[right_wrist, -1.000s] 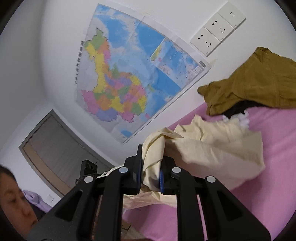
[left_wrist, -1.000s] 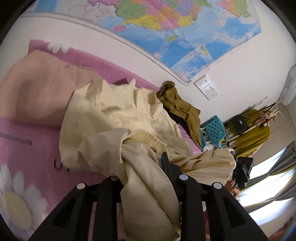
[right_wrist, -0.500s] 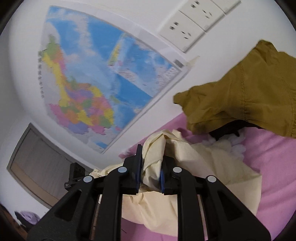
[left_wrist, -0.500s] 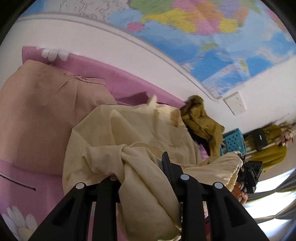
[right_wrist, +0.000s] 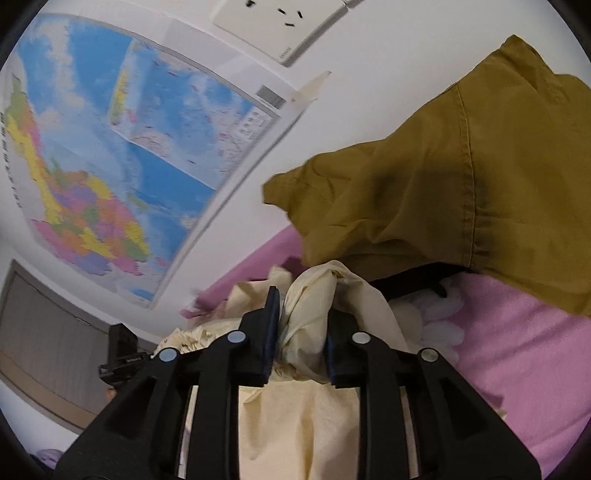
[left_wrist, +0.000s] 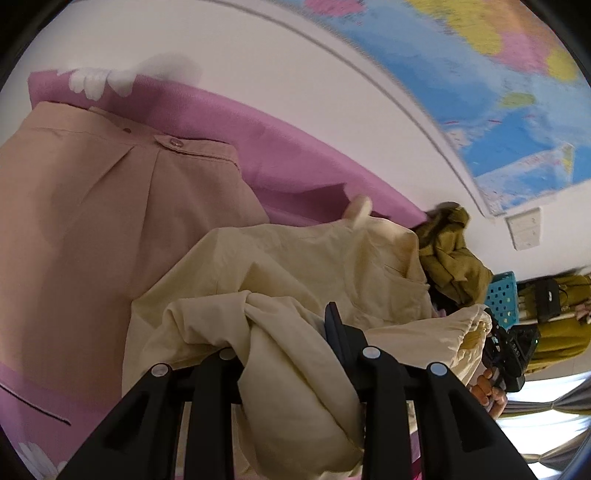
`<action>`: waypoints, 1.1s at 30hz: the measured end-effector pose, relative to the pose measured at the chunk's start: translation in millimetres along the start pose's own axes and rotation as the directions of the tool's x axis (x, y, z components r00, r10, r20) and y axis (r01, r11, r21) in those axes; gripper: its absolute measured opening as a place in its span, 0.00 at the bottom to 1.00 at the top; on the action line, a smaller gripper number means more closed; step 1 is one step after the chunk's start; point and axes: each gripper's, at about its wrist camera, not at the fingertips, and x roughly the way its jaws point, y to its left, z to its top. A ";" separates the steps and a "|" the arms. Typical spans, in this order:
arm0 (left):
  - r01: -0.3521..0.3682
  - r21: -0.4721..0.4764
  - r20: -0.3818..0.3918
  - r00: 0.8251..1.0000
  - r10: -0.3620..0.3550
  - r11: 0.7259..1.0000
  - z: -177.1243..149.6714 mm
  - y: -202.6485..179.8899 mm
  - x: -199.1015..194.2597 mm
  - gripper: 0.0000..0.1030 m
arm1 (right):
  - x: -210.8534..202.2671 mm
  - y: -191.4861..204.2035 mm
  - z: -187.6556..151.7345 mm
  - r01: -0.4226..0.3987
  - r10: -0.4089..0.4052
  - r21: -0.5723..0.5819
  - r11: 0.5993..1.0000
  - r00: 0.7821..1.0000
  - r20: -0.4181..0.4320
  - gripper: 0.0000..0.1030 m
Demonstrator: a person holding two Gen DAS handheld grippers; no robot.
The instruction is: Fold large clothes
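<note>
A cream garment (left_wrist: pixel 295 258) lies crumpled on the pink bedsheet (left_wrist: pixel 295 155). My left gripper (left_wrist: pixel 284 325) is shut on a thick bunch of it, which drapes over and hides the left finger. In the right wrist view, a twisted fold of the cream garment (right_wrist: pixel 314 295) stands between the pads of my right gripper (right_wrist: pixel 301 321). Those jaws are opening, and the cloth still fills the gap. The right gripper's body, with a hand on it, shows at the far right of the left wrist view.
A folded tan garment (left_wrist: pixel 92 221) lies flat to the left of the cream one. An olive garment (right_wrist: pixel 443 184) is heaped against the wall, just beyond my right gripper. A map (right_wrist: pixel 129 147) and sockets (right_wrist: pixel 284 22) are on the wall. A blue basket (left_wrist: pixel 502 295) stands off the bed.
Both grippers have carried the cream garment down and toward the wall. The olive heap and the tan garment loom larger. The right jaws stand wider around the fold.
</note>
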 end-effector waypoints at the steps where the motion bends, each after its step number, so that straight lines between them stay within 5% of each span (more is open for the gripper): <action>1: -0.004 -0.010 -0.007 1.000 0.004 1.000 4.3 2.1 5.6 0.27 | 1.9 0.4 -0.3 0.020 -0.020 -0.004 1.000 1.000 0.002 0.26; 3: -0.005 -0.027 -0.021 1.000 0.004 1.000 9.8 6.5 12.6 0.27 | 0.3 3.7 -1.8 0.040 -0.040 -0.024 0.999 0.999 0.021 0.31; 5: -0.003 -0.047 -0.035 0.999 0.001 0.999 15.0 10.7 20.8 0.27 | -11.4 13.6 -7.8 0.081 -0.076 -0.062 0.995 0.994 0.078 0.47; 6: 0.001 -0.056 -0.041 0.999 -0.003 0.998 16.9 12.5 23.5 0.27 | -22.7 23.5 -14.5 0.098 -0.084 -0.100 0.990 0.988 0.131 0.65; 7: 0.004 -0.060 -0.043 0.999 -0.006 0.998 18.0 13.4 24.7 0.27 | -31.8 34.0 -21.9 0.106 -0.081 -0.147 0.983 0.982 0.168 0.68; 9: 0.003 -0.071 -0.043 0.999 -0.006 0.997 20.5 15.5 27.5 0.28 | -39.3 56.5 -38.5 0.101 -0.054 -0.250 0.963 0.981 0.188 0.68; 12: 0.001 -0.083 -0.048 0.999 -0.005 0.997 23.2 17.0 31.4 0.28 | -17.9 100.2 -77.0 0.051 -0.015 -0.451 0.891 0.997 0.081 0.68; 17: 0.016 -0.103 -0.039 0.999 -0.020 0.995 22.0 16.3 29.0 0.31 | 64.0 134.0 -120.6 0.085 -0.147 -0.635 0.768 0.988 -0.046 0.67; 20: 0.056 -0.098 -0.018 0.998 -0.058 0.994 15.8 12.6 18.1 0.38 | 106.1 127.4 -120.5 0.175 -0.261 -0.670 0.722 0.965 -0.029 0.55; 22: 0.130 -0.053 -0.011 0.991 -0.131 0.990 8.1 7.4 0.4 0.46 | 126.9 115.8 -113.3 0.214 -0.314 -0.656 0.724 0.949 -0.037 0.40; 25: 0.207 0.031 0.035 0.978 -0.208 0.978 -6.5 1.0 -28.8 0.58 | 136.8 98.8 -101.4 0.253 -0.338 -0.611 0.750 0.941 -0.025 0.33; 29: 0.157 0.141 0.174 0.968 -0.180 0.977 -27.6 -2.5 -68.5 0.67 | 139.3 93.0 -92.2 0.285 -0.350 -0.591 0.755 0.937 0.005 0.31; 33: 0.000 0.303 0.249 0.965 -0.079 0.953 -50.7 -19.6 -68.0 0.74 | 144.6 84.2 -84.4 0.283 -0.345 -0.566 0.775 0.938 -0.004 0.34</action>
